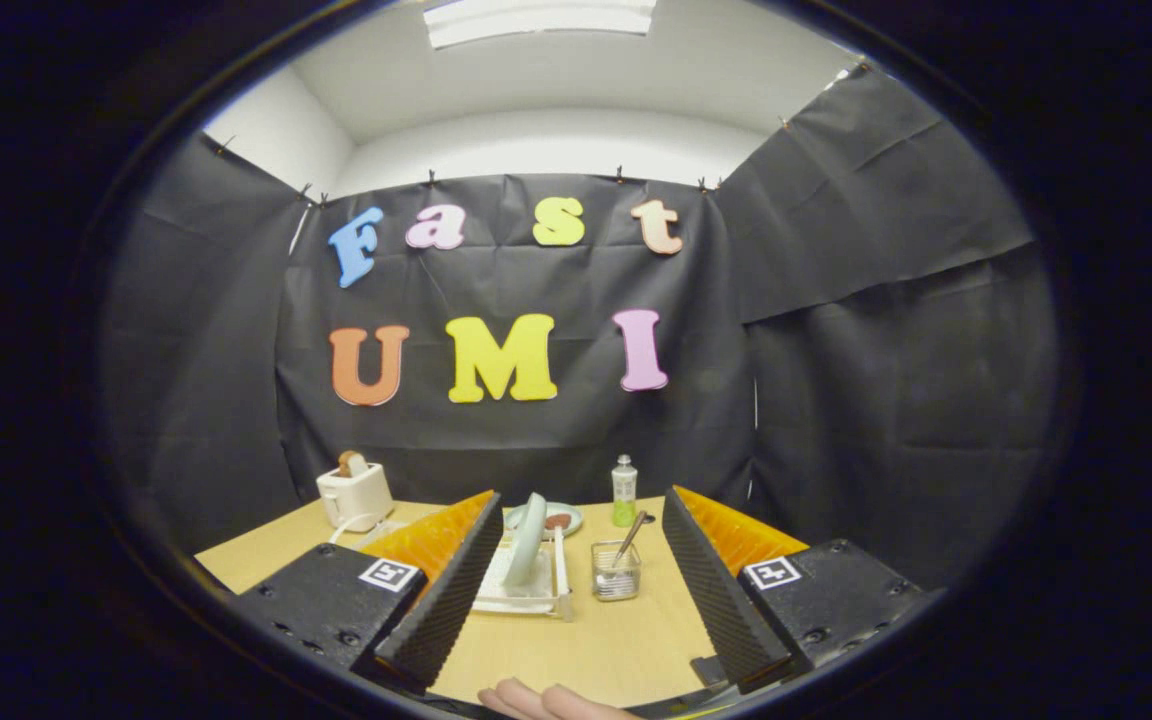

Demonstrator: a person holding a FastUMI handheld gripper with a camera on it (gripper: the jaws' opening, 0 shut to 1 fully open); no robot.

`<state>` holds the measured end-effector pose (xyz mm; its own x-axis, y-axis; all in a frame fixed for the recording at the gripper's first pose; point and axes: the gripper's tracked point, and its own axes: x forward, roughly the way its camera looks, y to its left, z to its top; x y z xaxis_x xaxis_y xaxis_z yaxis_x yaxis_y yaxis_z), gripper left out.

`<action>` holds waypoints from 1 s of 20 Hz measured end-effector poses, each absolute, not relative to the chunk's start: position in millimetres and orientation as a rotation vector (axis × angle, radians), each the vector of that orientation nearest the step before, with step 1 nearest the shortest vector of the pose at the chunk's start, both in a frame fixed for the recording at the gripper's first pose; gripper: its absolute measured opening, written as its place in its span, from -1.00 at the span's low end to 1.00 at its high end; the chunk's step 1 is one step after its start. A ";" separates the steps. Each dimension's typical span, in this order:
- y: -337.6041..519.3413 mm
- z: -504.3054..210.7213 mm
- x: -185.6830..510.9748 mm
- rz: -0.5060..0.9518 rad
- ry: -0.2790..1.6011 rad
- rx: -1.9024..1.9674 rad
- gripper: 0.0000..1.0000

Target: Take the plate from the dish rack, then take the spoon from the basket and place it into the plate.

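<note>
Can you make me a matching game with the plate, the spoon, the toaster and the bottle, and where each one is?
1 plate
2 spoon
3 toaster
4 bottle

A in the basket
B far corner of the table, off to the side
C upright in the rack
D behind the basket

The gripper is open, holding nothing.

Pairs: 1-C, 2-A, 3-B, 4-D

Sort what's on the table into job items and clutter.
Job: plate upright in the rack; spoon in the basket; open gripper, short of them.
Clutter: toaster, bottle, far dish, hand.
</note>
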<state>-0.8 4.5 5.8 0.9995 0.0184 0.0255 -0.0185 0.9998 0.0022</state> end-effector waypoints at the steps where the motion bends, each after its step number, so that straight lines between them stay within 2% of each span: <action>1: -0.8 3.5 -1.3 0.018 -0.027 -0.006 1.00; 5: -20.0 11.0 -0.3 -0.008 -0.039 -0.024 1.00; 9: -6.2 12.6 22.8 0.026 -0.012 -0.032 1.00; 20: 64.2 9.7 157.9 0.043 0.164 -0.075 1.00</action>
<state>157.9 64.2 9.7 0.9857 0.0368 -0.1644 -0.0490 0.9963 -0.0708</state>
